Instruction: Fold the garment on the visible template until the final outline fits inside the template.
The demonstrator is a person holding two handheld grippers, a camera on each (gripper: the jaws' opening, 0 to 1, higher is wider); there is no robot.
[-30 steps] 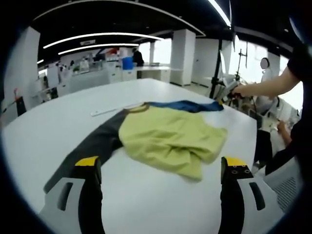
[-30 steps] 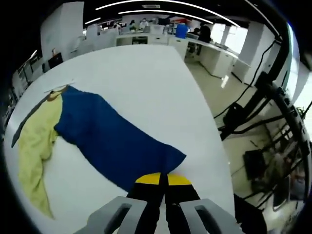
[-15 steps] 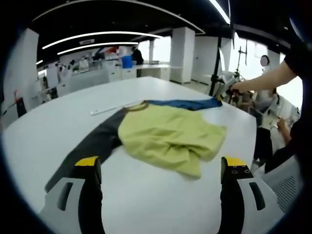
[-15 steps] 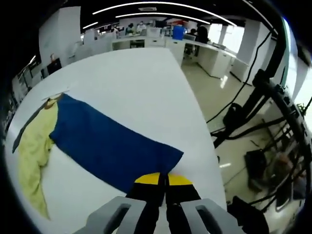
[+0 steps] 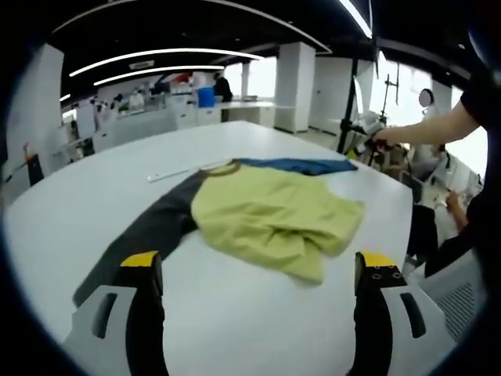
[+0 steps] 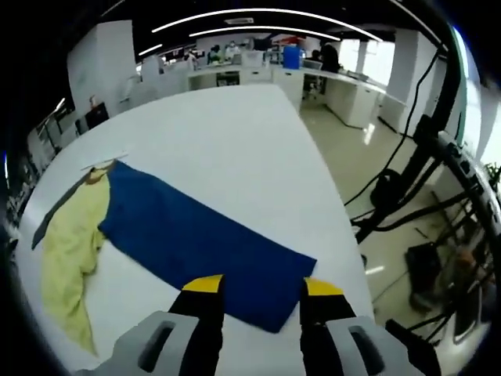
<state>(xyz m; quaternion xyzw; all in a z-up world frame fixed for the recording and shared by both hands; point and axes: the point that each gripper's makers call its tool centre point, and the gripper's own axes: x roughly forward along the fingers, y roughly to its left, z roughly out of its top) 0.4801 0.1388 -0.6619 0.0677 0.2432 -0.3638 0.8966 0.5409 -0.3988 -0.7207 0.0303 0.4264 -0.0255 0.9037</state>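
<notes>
Two grippers frame one garment [image 5: 270, 219] on a white table [image 5: 117, 188]; it lies spread there, a yellow-green body crumpled in the middle, a dark grey sleeve [image 5: 145, 235] running toward the left gripper [image 5: 258, 270], a blue sleeve [image 6: 200, 247] stretched flat toward the right gripper [image 6: 257, 291]; in the left gripper view the jaws stand wide apart, empty, low over bare table short of the cloth; in the right gripper view the jaws are spread too, straddling the blue sleeve's cuff end near the table's edge, gripping nothing; a thin white strip [image 5: 176, 172] lies on the table just beyond the collar; no container sits on the table; a person's arm [image 5: 423, 133] reaches in from the right of the left gripper view, holding the right gripper at the far end of the blue sleeve.
</notes>
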